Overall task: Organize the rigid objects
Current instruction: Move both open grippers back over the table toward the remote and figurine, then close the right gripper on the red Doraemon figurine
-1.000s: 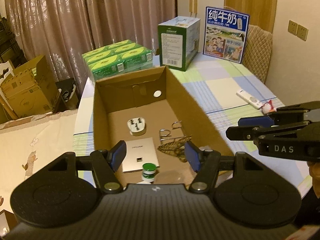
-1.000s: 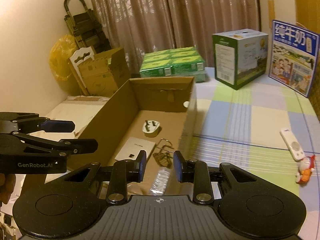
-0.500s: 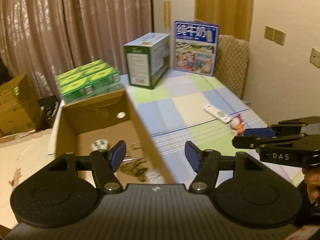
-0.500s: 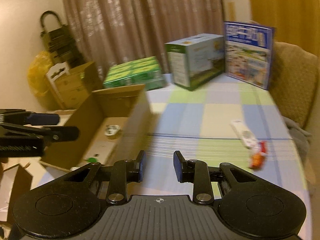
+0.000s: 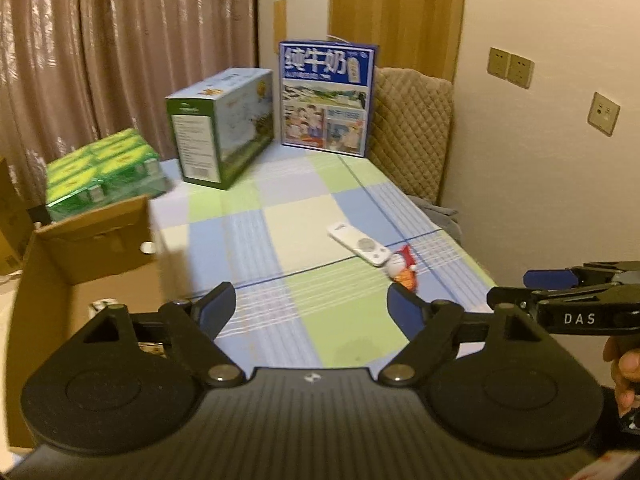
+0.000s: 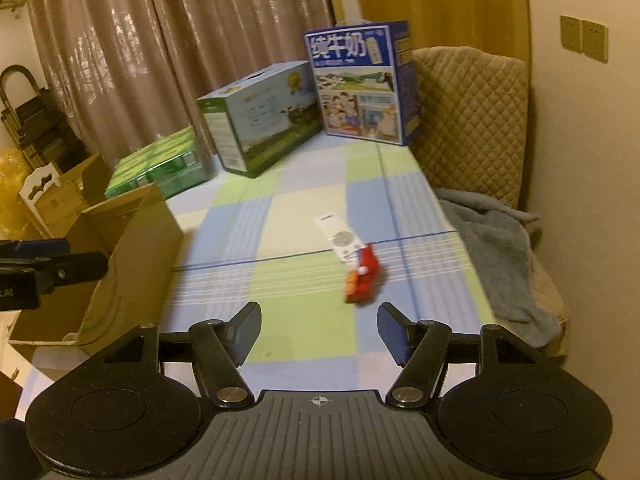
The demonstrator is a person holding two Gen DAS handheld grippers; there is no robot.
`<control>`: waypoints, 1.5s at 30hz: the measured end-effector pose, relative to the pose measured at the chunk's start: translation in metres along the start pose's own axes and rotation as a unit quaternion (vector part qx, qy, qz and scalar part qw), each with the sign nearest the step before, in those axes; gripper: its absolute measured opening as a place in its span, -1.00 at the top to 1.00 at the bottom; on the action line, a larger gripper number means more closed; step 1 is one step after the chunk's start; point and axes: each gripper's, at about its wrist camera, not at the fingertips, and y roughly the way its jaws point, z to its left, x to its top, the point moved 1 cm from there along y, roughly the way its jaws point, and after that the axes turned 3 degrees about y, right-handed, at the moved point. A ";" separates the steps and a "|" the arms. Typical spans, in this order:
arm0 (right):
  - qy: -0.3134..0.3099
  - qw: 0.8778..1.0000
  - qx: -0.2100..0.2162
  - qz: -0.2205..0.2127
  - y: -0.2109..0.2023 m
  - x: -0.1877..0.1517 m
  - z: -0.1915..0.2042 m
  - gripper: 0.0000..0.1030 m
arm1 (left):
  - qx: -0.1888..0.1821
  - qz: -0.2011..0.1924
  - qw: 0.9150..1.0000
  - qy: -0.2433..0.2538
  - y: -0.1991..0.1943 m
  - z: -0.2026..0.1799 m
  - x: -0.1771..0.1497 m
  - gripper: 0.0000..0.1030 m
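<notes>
A: Which step?
B: Fetching. My right gripper [image 6: 318,330] and left gripper [image 5: 310,308] have just been opening, both empty. Remote [image 6: 340,238] and red toy [image 6: 362,276] lie ahead; box [image 6: 132,248] to their left.
A: Next?
B: I close in, straddle one.

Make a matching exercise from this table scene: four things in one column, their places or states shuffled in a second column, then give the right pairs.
Things:
1. white remote
2. red toy
3. cardboard box
4. blue milk carton

Places or states:
A. upright at the table's far end, beside the quilted chair
B. open-topped, at the table's left edge
C. flat on the checked cloth, mid-table
D. against the remote's near end

Pairs: 1-C, 2-D, 3-B, 4-A
</notes>
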 end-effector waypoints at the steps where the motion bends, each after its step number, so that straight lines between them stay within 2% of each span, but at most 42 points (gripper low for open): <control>1: 0.003 1.000 -0.002 0.001 0.000 0.000 -0.004 -0.20 | 0.000 0.001 1.000 -0.001 0.004 -0.004 0.001 -0.61; 7: 0.016 1.000 -0.006 0.005 0.006 0.000 -0.027 -0.22 | 0.004 0.005 1.000 -0.012 0.025 -0.016 0.004 -0.73; 17: 0.028 1.000 -0.006 0.004 0.038 0.007 -0.048 -0.31 | 0.007 0.026 0.999 -0.044 0.075 -0.019 0.011 -0.76; 32: 0.005 1.000 0.009 0.021 0.145 0.020 -0.061 -0.32 | 0.020 0.043 0.996 -0.071 0.165 -0.020 0.016 -0.76; 45: -0.008 0.999 0.009 0.045 0.214 0.018 -0.064 -0.29 | 0.027 0.056 0.994 -0.085 0.208 -0.008 0.008 -0.76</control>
